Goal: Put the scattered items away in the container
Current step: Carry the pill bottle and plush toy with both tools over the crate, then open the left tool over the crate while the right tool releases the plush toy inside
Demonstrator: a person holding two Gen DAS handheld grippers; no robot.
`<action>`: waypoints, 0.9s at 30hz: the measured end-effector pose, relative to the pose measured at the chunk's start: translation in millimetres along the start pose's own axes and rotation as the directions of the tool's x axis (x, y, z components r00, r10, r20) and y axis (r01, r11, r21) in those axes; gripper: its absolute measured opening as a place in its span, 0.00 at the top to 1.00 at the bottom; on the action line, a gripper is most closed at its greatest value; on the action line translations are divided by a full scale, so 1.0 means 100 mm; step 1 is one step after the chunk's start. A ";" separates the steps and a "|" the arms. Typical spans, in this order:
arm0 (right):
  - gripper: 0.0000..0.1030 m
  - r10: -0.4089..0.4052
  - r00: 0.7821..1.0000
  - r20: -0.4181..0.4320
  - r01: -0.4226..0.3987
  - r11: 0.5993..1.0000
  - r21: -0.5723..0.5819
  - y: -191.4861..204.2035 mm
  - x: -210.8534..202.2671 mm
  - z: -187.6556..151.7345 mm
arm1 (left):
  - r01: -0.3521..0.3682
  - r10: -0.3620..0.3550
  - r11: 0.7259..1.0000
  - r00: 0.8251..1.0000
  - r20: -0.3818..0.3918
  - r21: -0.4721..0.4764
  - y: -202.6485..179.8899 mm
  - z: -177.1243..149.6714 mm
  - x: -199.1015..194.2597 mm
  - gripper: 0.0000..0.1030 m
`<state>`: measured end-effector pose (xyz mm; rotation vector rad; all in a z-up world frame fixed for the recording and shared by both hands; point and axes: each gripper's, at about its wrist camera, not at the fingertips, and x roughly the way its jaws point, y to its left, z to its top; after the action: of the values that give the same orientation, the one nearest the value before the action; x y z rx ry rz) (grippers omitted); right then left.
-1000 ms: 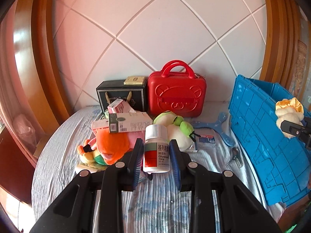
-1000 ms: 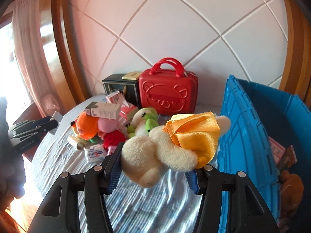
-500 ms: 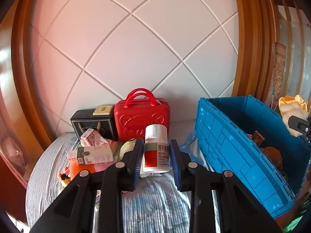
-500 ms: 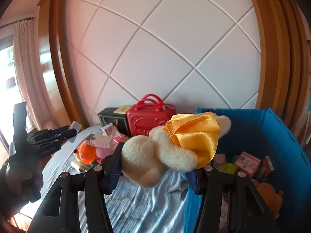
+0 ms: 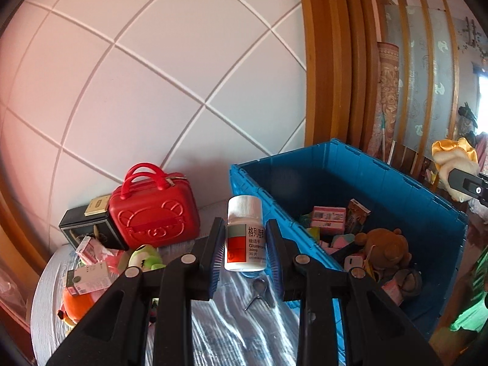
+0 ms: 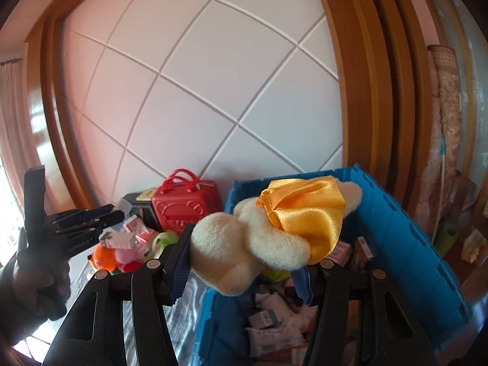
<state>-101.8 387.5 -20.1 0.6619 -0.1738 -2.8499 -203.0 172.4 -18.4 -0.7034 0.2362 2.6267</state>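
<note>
My left gripper [image 5: 245, 251] is shut on a white pill bottle [image 5: 245, 238] with a red and grey label, held upright above the bed next to the left wall of the blue crate [image 5: 396, 189]. My right gripper [image 6: 244, 262] is shut on a cream plush toy with a yellow satin bow [image 6: 274, 231], held above the blue crate [image 6: 396, 231]. The crate holds small boxes, a brown teddy bear [image 5: 384, 247] and other items. The plush toy also shows at the right edge of the left wrist view [image 5: 454, 158].
A pile lies on the striped bedcover at the left: an orange plush [image 5: 76, 302], a green frog plush [image 5: 143, 256], small boxes [image 5: 88, 277]. A red case [image 5: 152, 213] and a black box [image 5: 85, 228] stand against the wall. A metal clip [image 5: 259, 292] lies by the crate.
Both grippers have risen and moved right toward the crate with their loads. The crate's inside now shows in both views, and the right gripper is above it.
</note>
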 end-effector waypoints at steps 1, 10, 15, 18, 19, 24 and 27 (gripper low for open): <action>0.46 -0.012 1.000 0.000 0.012 1.000 0.009 -0.09 -0.02 -0.02 | 0.013 -0.013 1.000 1.000 -0.001 0.012 -0.10 0.03 0.04 0.74; 0.46 -0.105 0.994 -0.020 0.106 0.991 0.076 -0.80 -0.15 -0.16 | 0.135 -0.135 0.984 0.991 -0.009 0.114 -0.97 0.31 0.29 0.74; 0.46 -0.136 0.990 -0.036 0.138 0.986 0.091 -1.04 -0.20 -0.21 | 0.192 -0.193 0.970 0.981 -0.011 0.150 -1.34 0.44 0.37 0.74; 0.46 -0.147 0.988 -0.042 0.150 0.984 0.100 -1.13 -0.19 -0.21 | 0.219 -0.219 0.962 0.976 -0.017 0.165 -1.50 0.49 0.41 0.74; 0.46 -0.149 0.988 -0.043 0.153 0.983 0.103 -1.14 -0.18 -0.21 | 0.224 -0.224 0.960 0.974 -0.017 0.170 -1.54 0.50 0.42 0.74; 0.46 -0.158 0.986 -0.050 0.163 0.981 0.108 -1.22 -0.18 -0.20 | 0.242 -0.245 0.954 0.970 -0.008 0.179 -1.64 0.56 0.44 0.74; 0.46 -0.159 0.986 -0.050 0.163 0.981 0.106 -1.23 -0.19 -0.20 | 0.249 -0.253 0.952 0.968 -0.004 0.175 -1.67 0.59 0.43 0.74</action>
<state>-98.0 509.5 -49.7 0.7901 -0.2846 -2.9958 -191.9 353.4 0.9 -0.6058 0.3432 2.3361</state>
